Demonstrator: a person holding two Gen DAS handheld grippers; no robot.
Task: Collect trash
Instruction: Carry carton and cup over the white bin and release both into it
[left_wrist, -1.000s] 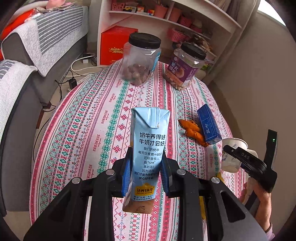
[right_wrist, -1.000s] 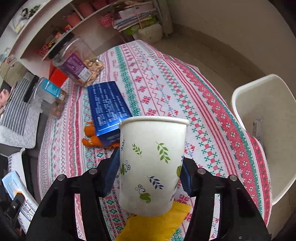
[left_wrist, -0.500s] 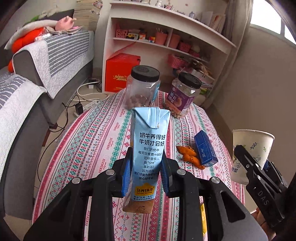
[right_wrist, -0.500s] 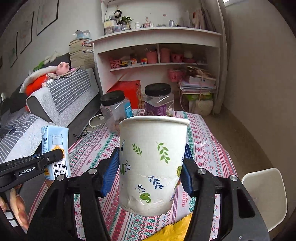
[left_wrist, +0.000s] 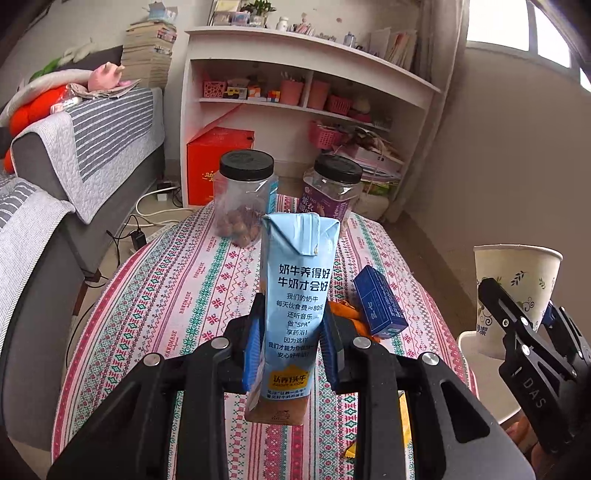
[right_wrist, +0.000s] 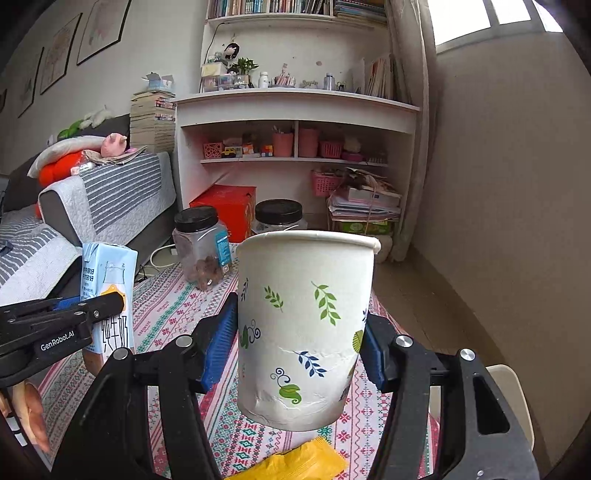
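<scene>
The carton (left_wrist: 297, 314) hides most of the orange bits (left_wrist: 341, 308) mid-frame, the yellow packet (right_wrist: 295, 463) is cut off at the bottom edge, and shelf clutter's too tiny to read.

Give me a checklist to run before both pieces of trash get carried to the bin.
1. Left tongs grip the milk carton: ok, pads press both sides, carton upright.
2. Right tongs grip the paper cup: ok, though its lower wall is creased.
3. Both items lifted off the tablecloth: ok.
4. Cup and carton apart from each other: ok.
5. White bin open and reachable: cannot tell, only a corner shows.
6. Trash left on the table: not ok, the yellow wrapper is still there.
</scene>
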